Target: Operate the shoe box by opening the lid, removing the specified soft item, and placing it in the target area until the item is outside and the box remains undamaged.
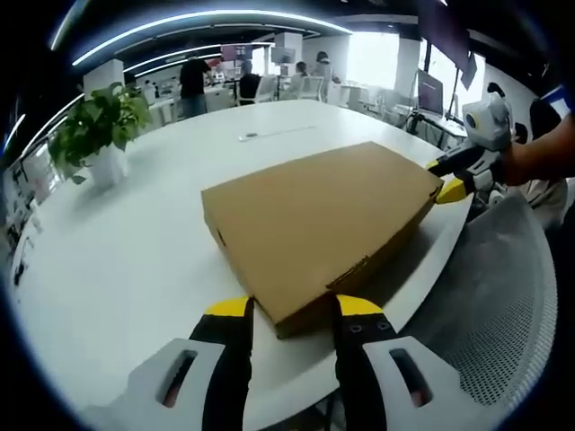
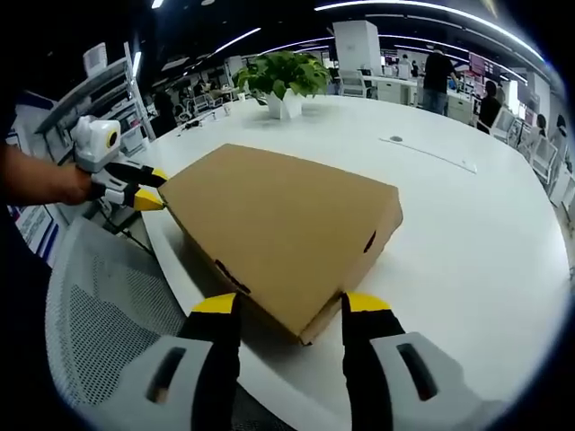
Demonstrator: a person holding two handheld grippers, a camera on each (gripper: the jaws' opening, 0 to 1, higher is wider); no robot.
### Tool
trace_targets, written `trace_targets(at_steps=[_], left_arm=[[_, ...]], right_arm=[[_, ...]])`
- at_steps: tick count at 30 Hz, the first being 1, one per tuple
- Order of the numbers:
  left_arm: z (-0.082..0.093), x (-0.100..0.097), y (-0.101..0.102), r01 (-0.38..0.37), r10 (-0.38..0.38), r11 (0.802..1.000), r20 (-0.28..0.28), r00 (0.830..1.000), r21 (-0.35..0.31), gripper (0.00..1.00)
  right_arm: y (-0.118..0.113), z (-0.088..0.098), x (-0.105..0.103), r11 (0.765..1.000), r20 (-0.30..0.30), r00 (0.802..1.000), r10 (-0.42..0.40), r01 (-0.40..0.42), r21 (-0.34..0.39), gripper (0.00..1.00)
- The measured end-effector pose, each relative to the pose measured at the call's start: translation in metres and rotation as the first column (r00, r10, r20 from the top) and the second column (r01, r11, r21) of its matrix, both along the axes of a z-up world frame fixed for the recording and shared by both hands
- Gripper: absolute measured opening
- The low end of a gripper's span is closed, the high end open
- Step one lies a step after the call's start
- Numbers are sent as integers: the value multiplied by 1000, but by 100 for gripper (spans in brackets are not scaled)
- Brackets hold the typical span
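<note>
The broad, smooth white desk with a rounded edge carries everything in front of me, its glossy top catching the ceiling lights. On it, near the edge closest to me, lies the flat brown cardboard shoe box, matte and plain, with its lid shut and sharp folded corners. From my left gripper view one corner points straight at me; along the near side wall I see a small tab slot in the cardboard. In my right gripper view the box shows another corner toward me, with a small dark cut-out on its right side wall. I see no dents or tears on the faces turned to me.

Beside the desk edge stands a grey mesh-backed chair, its perforated fabric curving under my right hand.

Farther back on the desk sits a leafy green plant in a white pot, well apart from the box.

My left gripper, black with yellow tips on a pale plastic body, stands wide open with its jaws on either side of the box's near corner, holding nothing. My right gripper is built the same and is just as wide apart, straddling the opposite corner without a grip on it. Each gripper also shows in the other's view, its yellow tips at the box's far corner.
</note>
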State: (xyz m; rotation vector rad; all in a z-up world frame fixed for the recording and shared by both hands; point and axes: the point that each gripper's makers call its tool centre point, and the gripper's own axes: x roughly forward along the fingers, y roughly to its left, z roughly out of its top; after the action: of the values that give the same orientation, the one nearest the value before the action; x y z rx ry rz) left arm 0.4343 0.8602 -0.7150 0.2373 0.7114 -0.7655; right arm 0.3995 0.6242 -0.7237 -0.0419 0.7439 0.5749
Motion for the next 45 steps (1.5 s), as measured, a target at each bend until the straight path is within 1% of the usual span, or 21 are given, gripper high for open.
trace_targets(at_steps=[6,14,17,26,35,45], left_arm=[[2,1,1,-13,13,1000,-3,1000,-18,34],[14,1,3,-26,26,998,-3,1000,-62,33],[14,2,3,-31,30,997,-3,1000,-74,33],[27,4,3,-39,40,994,9,999,-104,34],[33,6,3,-44,48,990,24,999,-133,34],[45,12,3,-55,62,986,39,997,-155,34]], right_arm=[[0,7,-2,1000,17,1000,-3,3,2,41],[0,17,-3,1000,40,999,-3,3,5,41],[1,19,-3,1000,48,999,0,0,1,42],[1,28,-2,1000,76,997,-2,2,-2,42],[1,36,-1,1000,100,995,6,-5,-6,43],[0,44,3,1000,123,992,6,-5,-14,42]])
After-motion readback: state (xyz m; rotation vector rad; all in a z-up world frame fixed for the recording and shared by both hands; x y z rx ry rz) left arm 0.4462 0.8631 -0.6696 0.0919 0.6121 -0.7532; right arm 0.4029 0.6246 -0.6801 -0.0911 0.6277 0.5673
